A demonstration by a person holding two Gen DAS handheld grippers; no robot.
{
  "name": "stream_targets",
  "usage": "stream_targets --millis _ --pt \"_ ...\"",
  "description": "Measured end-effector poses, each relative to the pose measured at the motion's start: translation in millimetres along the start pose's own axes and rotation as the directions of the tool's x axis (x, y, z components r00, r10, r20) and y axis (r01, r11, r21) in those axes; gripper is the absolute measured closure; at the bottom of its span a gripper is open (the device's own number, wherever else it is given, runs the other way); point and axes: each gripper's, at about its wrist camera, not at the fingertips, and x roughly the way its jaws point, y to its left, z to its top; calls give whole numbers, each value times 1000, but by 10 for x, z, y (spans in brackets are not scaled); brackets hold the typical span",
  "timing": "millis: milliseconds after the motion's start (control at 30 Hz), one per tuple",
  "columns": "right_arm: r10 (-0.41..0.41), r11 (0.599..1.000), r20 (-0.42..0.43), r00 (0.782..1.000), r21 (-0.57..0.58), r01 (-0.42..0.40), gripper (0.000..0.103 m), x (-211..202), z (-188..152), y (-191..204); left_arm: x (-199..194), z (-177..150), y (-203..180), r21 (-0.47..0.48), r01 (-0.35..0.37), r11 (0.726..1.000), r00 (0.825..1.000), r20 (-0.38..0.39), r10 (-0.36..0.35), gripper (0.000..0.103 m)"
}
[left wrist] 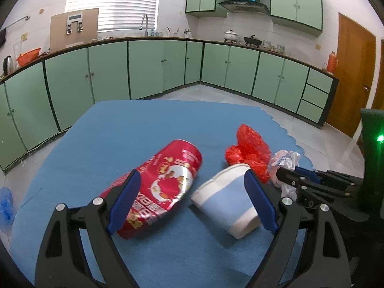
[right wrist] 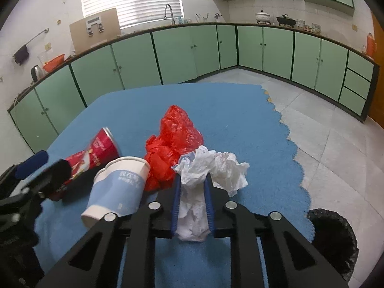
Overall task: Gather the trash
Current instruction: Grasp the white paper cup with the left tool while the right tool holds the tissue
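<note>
right gripper (right wrist: 192,192) clenched on crumpled white tissue (right wrist: 211,168) over blue mat (right wrist: 228,110) | left gripper (left wrist: 189,199) spread wide (straddling red drink can (left wrist: 158,187), blue-white paper cup (left wrist: 228,201)) | black-lined bin (right wrist: 336,237) beside mat

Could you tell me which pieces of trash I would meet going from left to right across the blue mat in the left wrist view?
red can → paper cup → red plastic bag → crumpled tissue

Bin (right wrist: 336,237) cut by frame edge; cup (right wrist: 117,189) hides can (right wrist: 96,153) base.
</note>
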Motion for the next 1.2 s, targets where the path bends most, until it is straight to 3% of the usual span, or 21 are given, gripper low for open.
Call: stream_targets --millis 300,967,1200 --pt "-7 1000 60 998 24 6 85 -373 17 -207 97 -122 -333 -3 22 1000 998 -54 -22 18" --pt "0 998 57 998 70 -4 85 -309 -24 -522 640 -147 -716 68 -50 996 983 -171 61 19" --pt "-7 998 66 998 63 3 85 -344 -13 -485 651 -147 -577 -8 -30 1000 982 -188 29 45"
